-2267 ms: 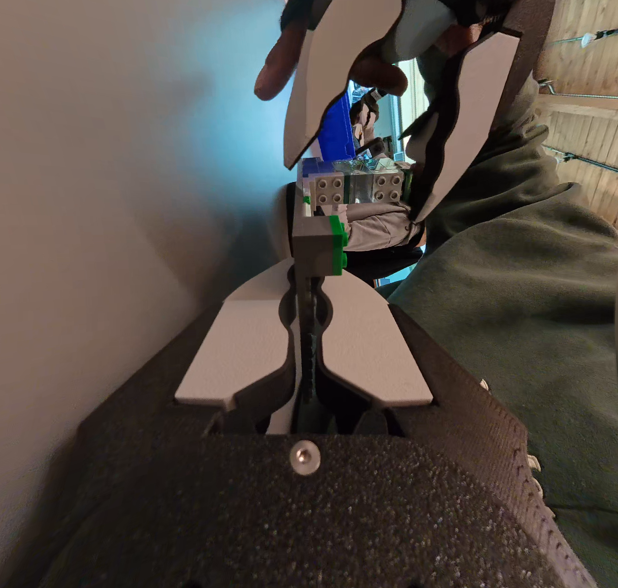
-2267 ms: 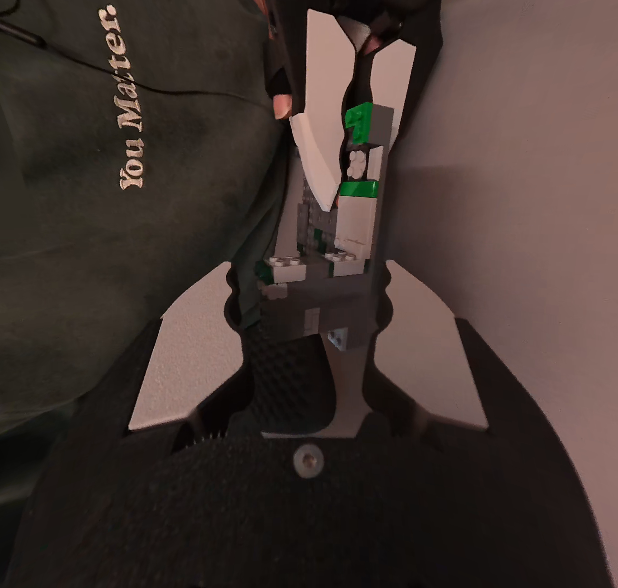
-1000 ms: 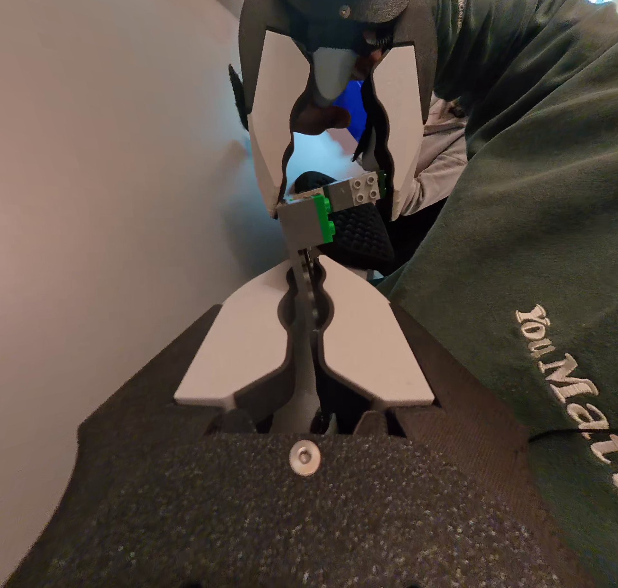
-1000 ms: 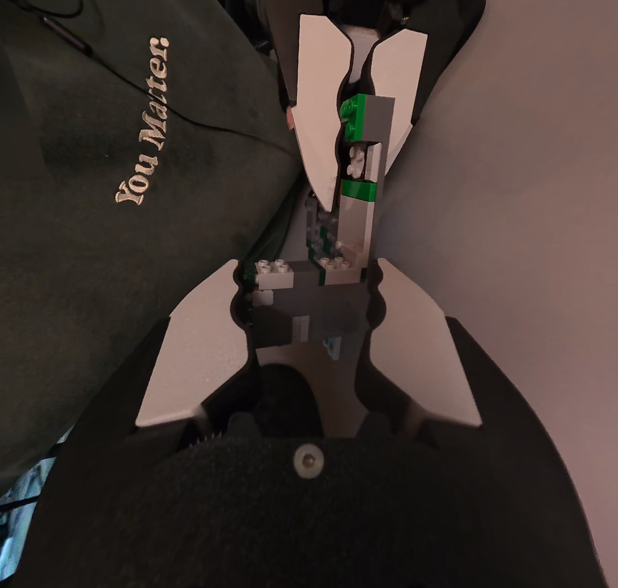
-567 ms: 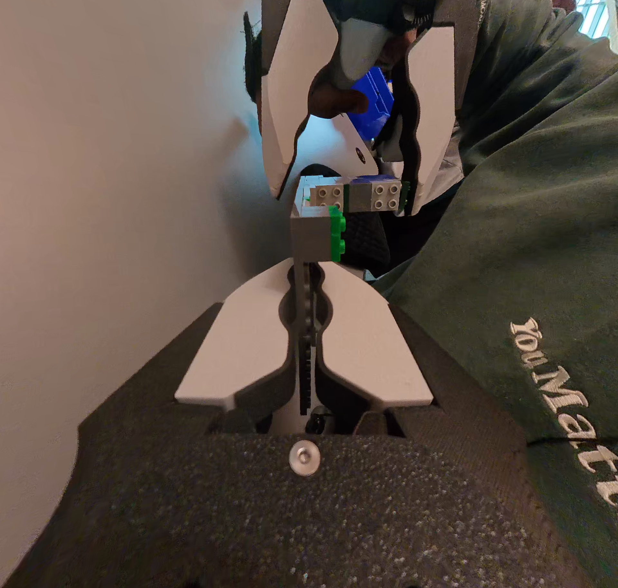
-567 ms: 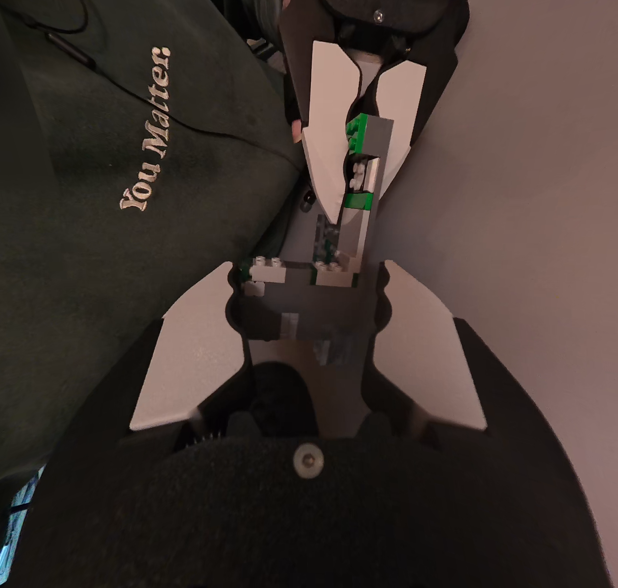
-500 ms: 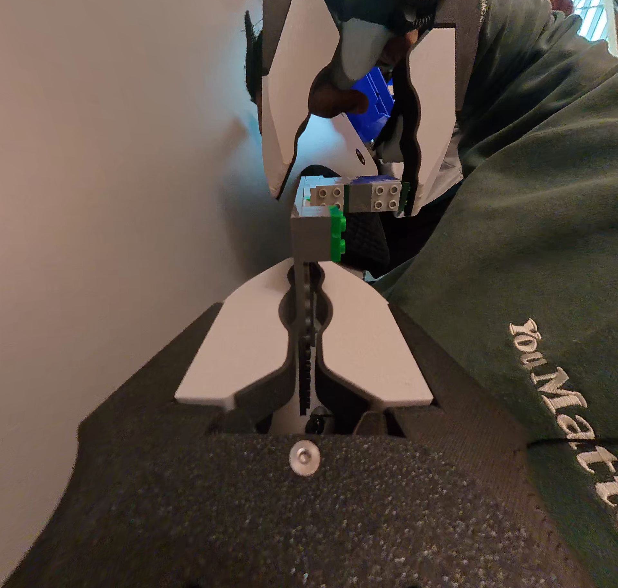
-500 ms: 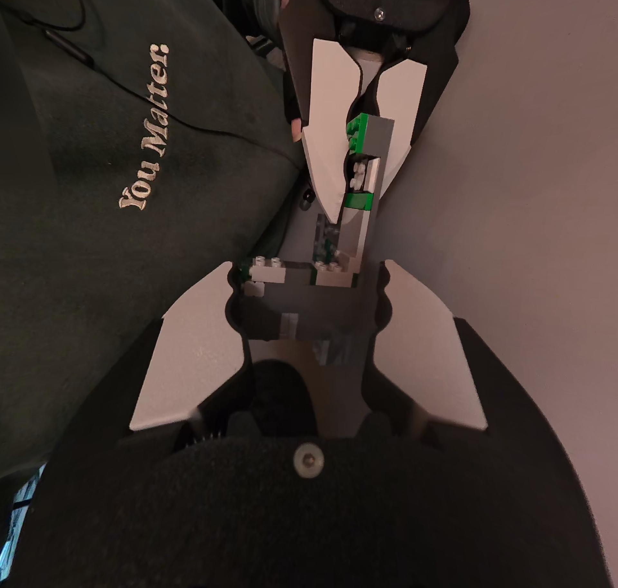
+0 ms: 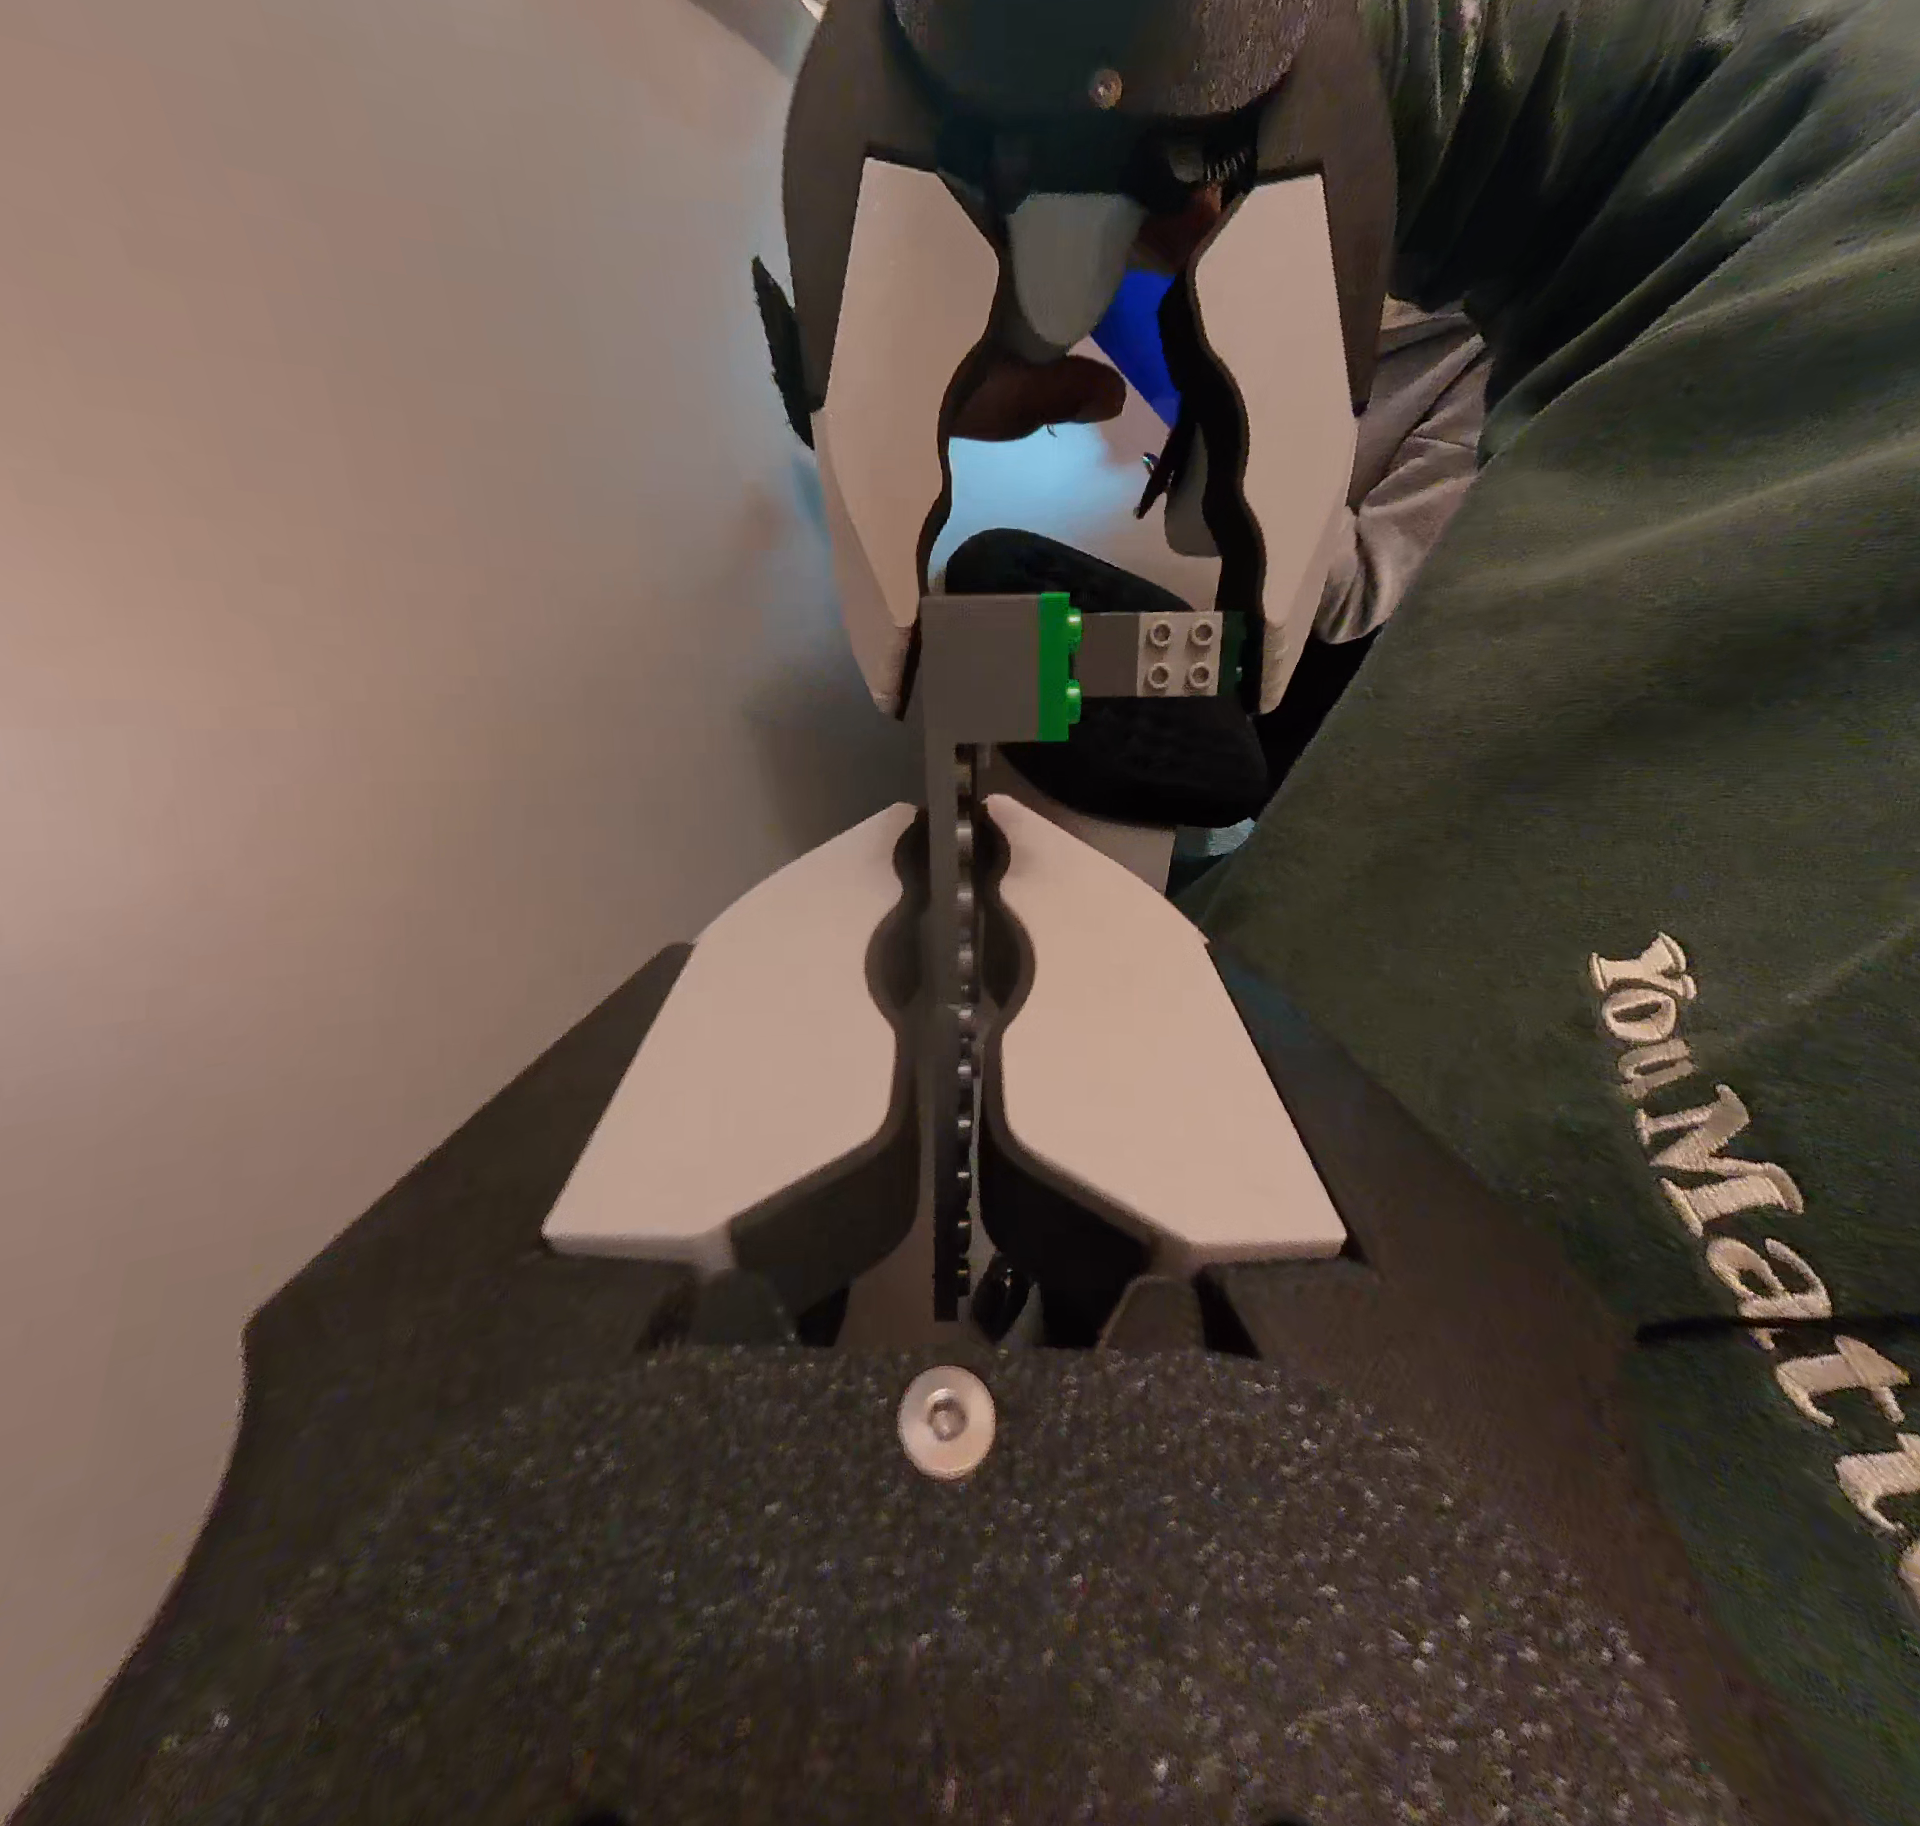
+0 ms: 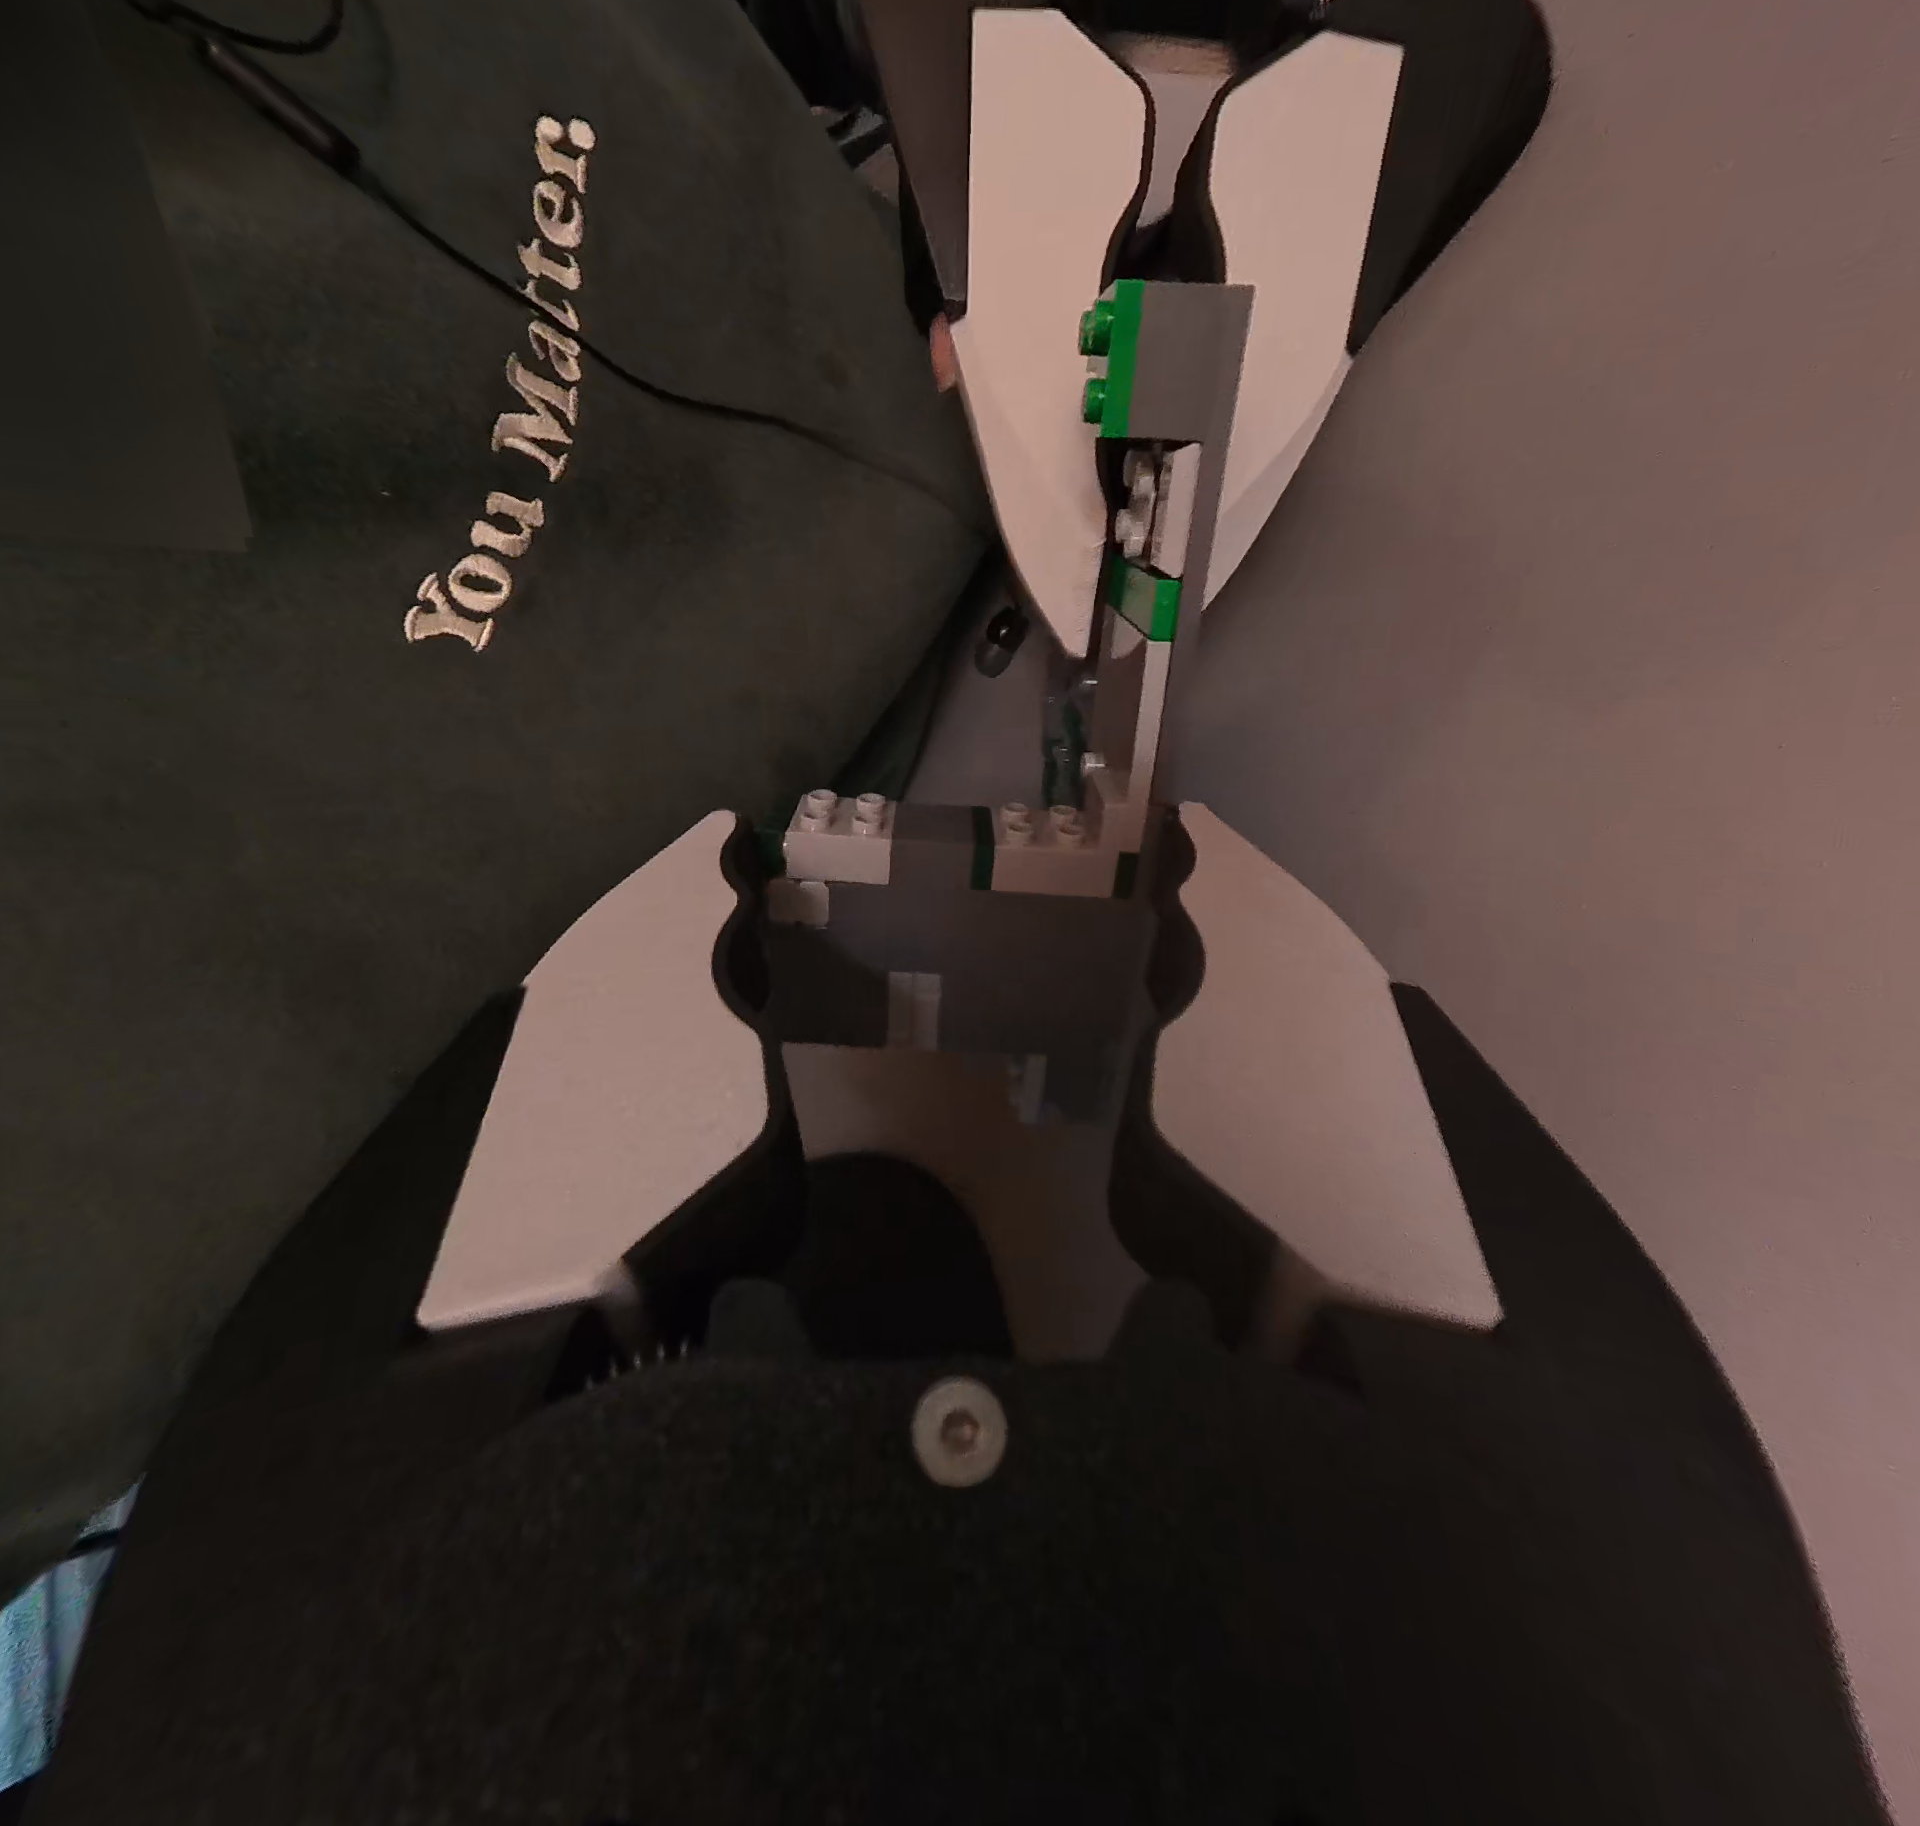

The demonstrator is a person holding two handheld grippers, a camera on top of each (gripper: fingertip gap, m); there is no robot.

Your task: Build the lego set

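Note:
A grey and green lego build is held between both grippers in the air. My left gripper (image 9: 954, 808) is shut on its long dark grey plate (image 9: 951, 997), seen edge-on, with a green piece (image 9: 1056, 667) at the far end. My right gripper (image 10: 956, 826) is shut on the wider grey block (image 10: 966, 955), which has light grey studded bricks (image 10: 840, 826) on top. The plate (image 10: 1179, 571) runs from the block up into the left gripper (image 10: 1148, 571), which faces me. In the left wrist view the right gripper (image 9: 1081, 675) faces me, its jaws around the block (image 9: 1174, 656).
A person's dark green sweatshirt with stitched writing fills the right of the left wrist view (image 9: 1558, 789) and the left of the right wrist view (image 10: 364, 737), close to both grippers. A thin black cable (image 10: 312, 114) lies on it. A pale plain surface (image 9: 364, 529) fills the other side. My right fingertips sit around 4 centimetres from my left ones.
The two grippers have drawn closer and lined up. The block in the right gripper has turned from tilted to square against the end of the plate. Both grips are unchanged.

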